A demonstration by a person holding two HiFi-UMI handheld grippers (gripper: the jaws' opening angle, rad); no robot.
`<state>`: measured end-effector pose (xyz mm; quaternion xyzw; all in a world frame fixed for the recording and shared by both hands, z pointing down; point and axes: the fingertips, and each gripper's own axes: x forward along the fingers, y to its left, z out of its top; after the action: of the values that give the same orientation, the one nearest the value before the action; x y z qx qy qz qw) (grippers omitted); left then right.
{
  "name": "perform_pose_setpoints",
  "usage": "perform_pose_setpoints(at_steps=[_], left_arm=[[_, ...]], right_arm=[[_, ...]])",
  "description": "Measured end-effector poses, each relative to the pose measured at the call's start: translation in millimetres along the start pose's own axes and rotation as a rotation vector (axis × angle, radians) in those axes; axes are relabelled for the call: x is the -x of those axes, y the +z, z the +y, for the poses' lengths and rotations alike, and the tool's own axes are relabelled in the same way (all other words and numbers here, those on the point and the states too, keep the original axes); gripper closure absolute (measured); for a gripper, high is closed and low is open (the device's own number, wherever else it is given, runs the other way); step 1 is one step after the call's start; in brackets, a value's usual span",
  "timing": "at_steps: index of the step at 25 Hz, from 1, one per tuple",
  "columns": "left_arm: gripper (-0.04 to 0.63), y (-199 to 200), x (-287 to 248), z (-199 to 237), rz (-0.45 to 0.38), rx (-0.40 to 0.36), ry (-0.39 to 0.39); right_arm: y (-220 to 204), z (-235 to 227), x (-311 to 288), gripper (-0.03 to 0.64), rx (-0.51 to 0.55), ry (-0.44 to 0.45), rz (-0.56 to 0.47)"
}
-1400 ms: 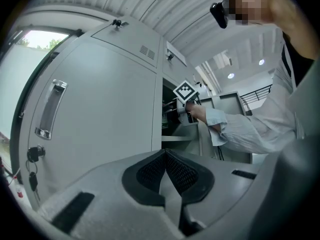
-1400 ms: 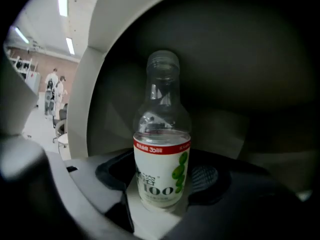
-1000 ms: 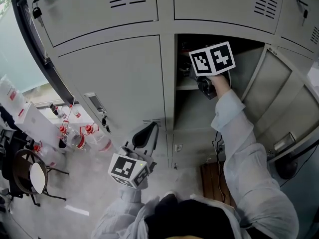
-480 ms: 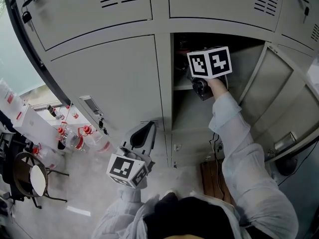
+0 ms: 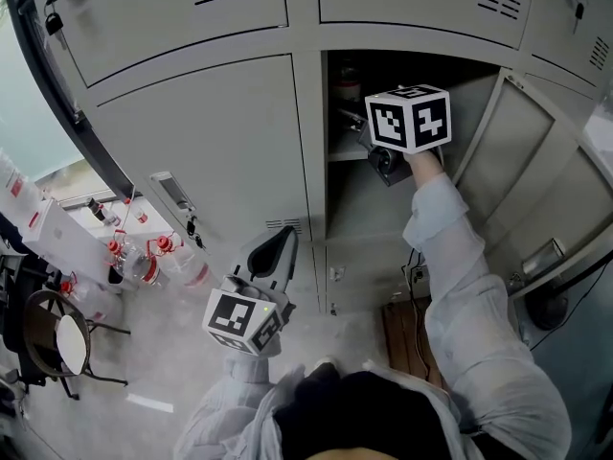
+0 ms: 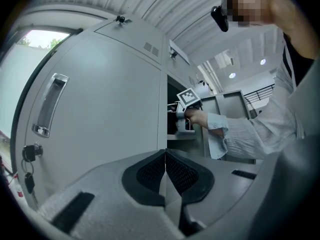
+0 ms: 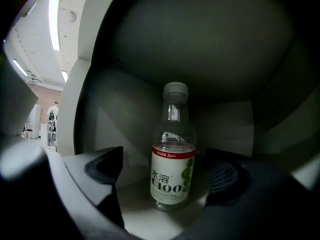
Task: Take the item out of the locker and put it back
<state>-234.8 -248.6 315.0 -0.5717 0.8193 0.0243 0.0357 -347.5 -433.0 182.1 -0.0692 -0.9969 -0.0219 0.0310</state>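
Note:
A clear bottle (image 7: 172,154) with a white and green label and a red band stands upright on the locker shelf (image 7: 135,206). My right gripper (image 7: 165,171) reaches level into the open locker compartment (image 5: 421,75). Its jaws have just been opening and stand wide on either side of the bottle, with the pads off it. In the head view the right gripper (image 5: 356,127) is at the shelf (image 5: 345,156), and the bottle is hard to make out there. My left gripper (image 5: 280,250) hangs low before a closed door, shut and empty (image 6: 165,169).
The locker's open door (image 5: 536,190) swings out to the right. Closed doors (image 5: 220,151) fill the left, one with a handle and keys (image 6: 47,111). Red-capped bottles (image 5: 144,262) and a chair (image 5: 57,338) stand at the left. A wooden board (image 5: 402,338) lies at the locker's foot.
The right gripper's marker cube has turned a little at the shelf and shifted slightly. The left gripper has kept its place.

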Motion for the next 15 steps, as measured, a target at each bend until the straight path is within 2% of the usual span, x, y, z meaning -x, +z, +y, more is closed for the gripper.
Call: perform_pose_setpoints(at_steps=[5, 11, 15], left_arm=[[0.588, 0.5, 6.8, -12.9, 0.003, -0.004, -0.005], [0.588, -2.8, 16.2, -27.3, 0.018, -0.002, -0.008], [0.588, -3.4, 20.6, -37.1, 0.024, 0.005, -0.01]], right_arm=[[4.0, -3.8, 28.8, 0.118, 0.043, -0.05, -0.028], [1.6, -7.8, 69.2, 0.12, 0.01, -0.119, -0.098], [-2.2, 0.3, 93.2, 0.121, 0.012, -0.127, -0.123]])
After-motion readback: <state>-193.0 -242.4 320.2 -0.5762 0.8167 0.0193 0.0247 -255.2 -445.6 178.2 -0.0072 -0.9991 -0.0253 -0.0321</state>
